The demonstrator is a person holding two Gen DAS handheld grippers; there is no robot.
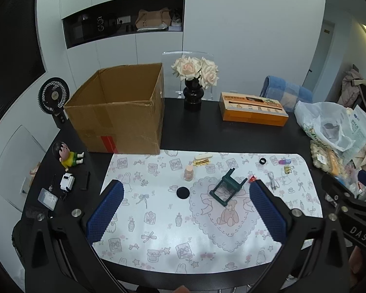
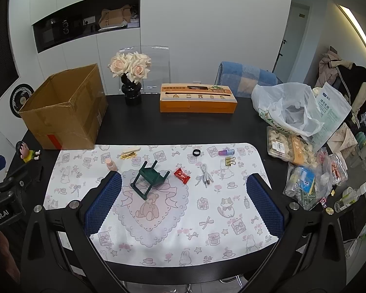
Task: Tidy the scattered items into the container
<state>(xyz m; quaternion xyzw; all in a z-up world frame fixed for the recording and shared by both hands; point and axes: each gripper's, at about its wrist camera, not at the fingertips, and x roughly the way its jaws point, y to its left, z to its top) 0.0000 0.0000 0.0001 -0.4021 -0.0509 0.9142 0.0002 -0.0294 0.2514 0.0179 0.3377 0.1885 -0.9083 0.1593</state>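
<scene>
Both hand-held grippers, left [image 1: 186,195] and right [image 2: 184,188], hover with jaws apart, holding nothing. Scattered items lie on the patterned mat [image 2: 158,232] on the surface: toppled green toy chair [image 2: 150,177], red candy [image 2: 182,174], white cable [image 2: 205,177], black ring [image 2: 196,153], binder clip [image 2: 229,161]. Cardboard box [image 2: 66,112], the container, sits far left, open.

Risks: thin chair legs may slip or twist between the pads; flat candy and cable are hard to pinch; the box wall is tall, so a drop could miss.

Readable writing: "DAS", "nRobot.AI" on the gripper bodies.

even, cool indoor light, brightest from a glowing ceiling strip [image 2: 358,29] at right; soft shadows; sharp centre, strong fisheye bending, black vignetted corners
</scene>
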